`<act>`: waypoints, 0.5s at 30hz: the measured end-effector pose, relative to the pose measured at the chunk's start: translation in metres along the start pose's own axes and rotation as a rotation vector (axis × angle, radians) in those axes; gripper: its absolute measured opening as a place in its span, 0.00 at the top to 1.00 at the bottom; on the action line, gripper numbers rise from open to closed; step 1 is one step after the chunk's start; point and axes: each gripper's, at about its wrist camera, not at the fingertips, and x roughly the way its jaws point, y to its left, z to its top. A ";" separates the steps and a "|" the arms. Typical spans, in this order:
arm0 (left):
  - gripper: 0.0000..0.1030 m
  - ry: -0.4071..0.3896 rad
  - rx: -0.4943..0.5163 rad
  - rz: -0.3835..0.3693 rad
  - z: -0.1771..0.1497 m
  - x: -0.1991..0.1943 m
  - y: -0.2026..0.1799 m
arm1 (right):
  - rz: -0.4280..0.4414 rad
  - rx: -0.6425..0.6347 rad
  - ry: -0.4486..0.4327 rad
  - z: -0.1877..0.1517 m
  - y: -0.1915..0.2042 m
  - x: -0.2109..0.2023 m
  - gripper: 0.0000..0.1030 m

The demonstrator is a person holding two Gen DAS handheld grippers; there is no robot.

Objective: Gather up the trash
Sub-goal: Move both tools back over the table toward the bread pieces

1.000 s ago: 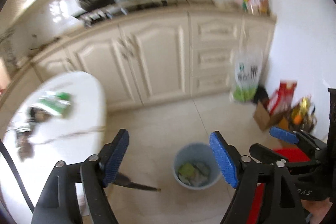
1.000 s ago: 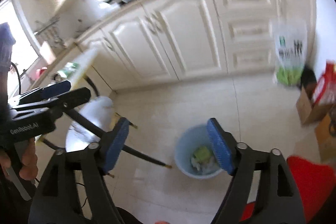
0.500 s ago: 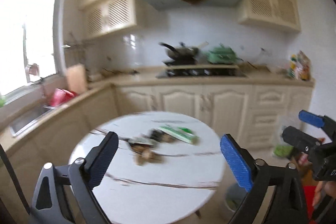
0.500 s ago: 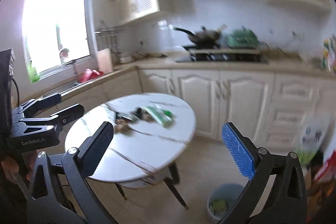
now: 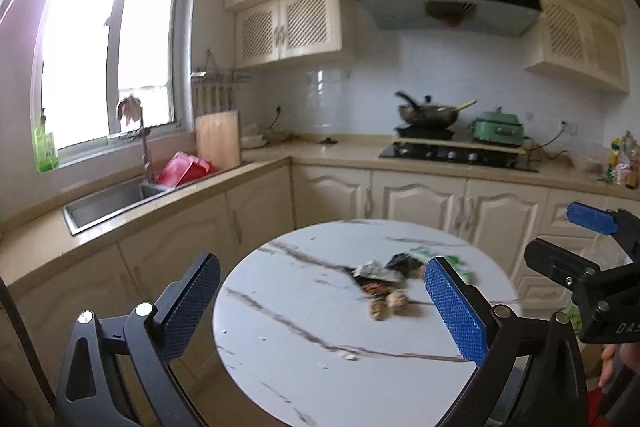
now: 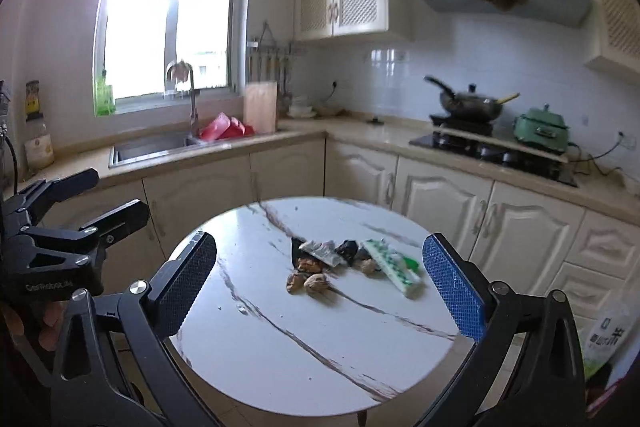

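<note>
Low in the left wrist view the left gripper [image 5: 320, 303] has its blue-padded fingers [image 5: 454, 311] spread, the gap opening wider, with nothing between them but the view of the tabletop beyond. The right gripper [image 6: 320, 283] in its own view stands with fingers [image 6: 452, 287] fully apart and empty too; it also shows at the right edge of the left wrist view, and the left one at the left edge of the right wrist view. Past the fingers lies the round white marble tabletop [image 6: 280, 347] with dark veins. The trash [image 6: 320, 267] sits in a small heap just beyond its middle, in the centre of the frame: brown nutshell-like lumps nearest, crumpled dark and silver wrappers behind them, and a long white-and-green wrapper [image 6: 394, 265] lying to the right of the heap, touching it. Behind the tabletop run cream cabinets, a sink [image 6: 148, 147] at mid left under the window, and at upper right a hob bearing a dark wok [image 6: 470, 105] beside a green pot [image 6: 542, 129].
</note>
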 end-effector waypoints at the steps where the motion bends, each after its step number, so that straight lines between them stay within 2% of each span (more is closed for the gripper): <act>1: 0.02 0.021 0.000 0.004 0.001 0.010 0.006 | 0.005 -0.001 0.014 -0.001 0.001 0.011 0.00; 6: 0.02 0.117 -0.009 0.021 0.001 0.064 0.016 | 0.023 -0.007 0.157 -0.019 0.000 0.085 0.00; 10: 0.02 0.208 0.004 0.005 -0.002 0.111 0.017 | 0.041 0.001 0.307 -0.043 -0.004 0.154 0.00; 12: 0.02 0.239 0.011 0.006 0.003 0.137 0.016 | 0.016 0.001 0.396 -0.058 -0.008 0.194 0.00; 15: 0.02 0.281 0.039 0.008 0.001 0.167 0.014 | 0.004 -0.003 0.477 -0.073 -0.014 0.232 0.00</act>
